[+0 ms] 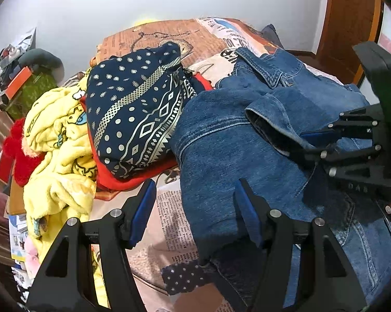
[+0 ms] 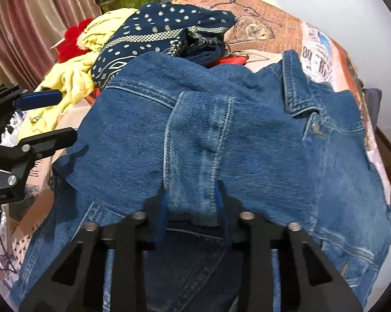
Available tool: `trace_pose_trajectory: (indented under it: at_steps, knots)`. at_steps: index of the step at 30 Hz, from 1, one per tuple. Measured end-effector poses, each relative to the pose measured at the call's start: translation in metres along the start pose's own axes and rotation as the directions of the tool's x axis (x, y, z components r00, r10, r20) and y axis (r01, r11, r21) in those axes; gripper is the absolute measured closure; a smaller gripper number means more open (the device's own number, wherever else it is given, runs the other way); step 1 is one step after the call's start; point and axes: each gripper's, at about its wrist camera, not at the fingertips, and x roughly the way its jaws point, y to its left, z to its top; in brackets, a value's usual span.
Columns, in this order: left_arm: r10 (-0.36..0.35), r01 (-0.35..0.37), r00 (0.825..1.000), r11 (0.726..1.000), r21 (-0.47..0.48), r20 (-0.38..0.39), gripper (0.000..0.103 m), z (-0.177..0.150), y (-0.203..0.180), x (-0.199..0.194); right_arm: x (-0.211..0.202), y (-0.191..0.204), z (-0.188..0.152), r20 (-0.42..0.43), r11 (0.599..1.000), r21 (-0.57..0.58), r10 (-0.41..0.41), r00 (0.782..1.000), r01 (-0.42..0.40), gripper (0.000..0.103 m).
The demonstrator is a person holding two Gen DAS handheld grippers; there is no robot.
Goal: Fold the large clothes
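across the bed (image 1: 169, 218), on a newspaper-print cover, a blue denim jacket (image 1: 221, 135) is spread, its collar toward the far edge. the jacket's cuff (image 2: 195, 200) is clamped between the blue pads of the right tool (image 2: 193, 208), with the sleeve drawn over the body of the jacket. the left tool (image 1: 193, 210) is held wide with nothing between its fingers, above the jacket's left edge and the cover. printed columns are seen on the cover, but the small text cannot be read; only large digits like "00" are made out near the far corner. faint lettering on the right tool's body is not legible.

just beside the jacket, a navy patterned cloth (image 1: 135, 114) is piled on a red garment (image 1: 117, 179), with a yellow fleece blanket (image 1: 57, 150) next to them. behind, a pink curtain (image 2: 26, 26) and a wooden door (image 1: 349, 23) are seen.
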Motion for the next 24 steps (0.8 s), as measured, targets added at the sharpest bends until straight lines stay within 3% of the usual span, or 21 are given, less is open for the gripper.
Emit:
trace_pose_trajectory:
  at_steps: [2,15,18,19,24]
  knots:
    - [0.005,-0.005,1.0,1.0,0.006,0.006,0.041,0.002,-0.002,-0.002,-0.007,-0.006,0.001,0.017,1.0,0.016,-0.012,1.0,0.012,0.089]
    - [-0.004,0.002,0.999,0.999,0.05,0.04,0.041,0.03,-0.032,-0.006,-0.088,-0.102,-0.004,0.208,0.968,0.252,-0.066,0.976,0.012,0.09]
    - [-0.016,0.013,0.999,0.997,0.071,0.04,0.041,0.038,-0.045,-0.001,-0.097,-0.122,-0.014,0.216,0.955,0.297,-0.082,0.973,0.014,0.092]
    - [-0.02,0.017,0.999,0.997,0.076,0.037,0.041,0.041,-0.049,0.001,-0.099,-0.13,-0.02,0.218,0.949,0.316,-0.087,0.972,0.015,0.098]
    - [-0.028,0.029,1.0,0.995,0.096,-0.006,0.041,0.047,-0.066,0.022,-0.104,-0.165,-0.051,0.198,0.912,0.407,-0.132,0.971,0.041,0.1]
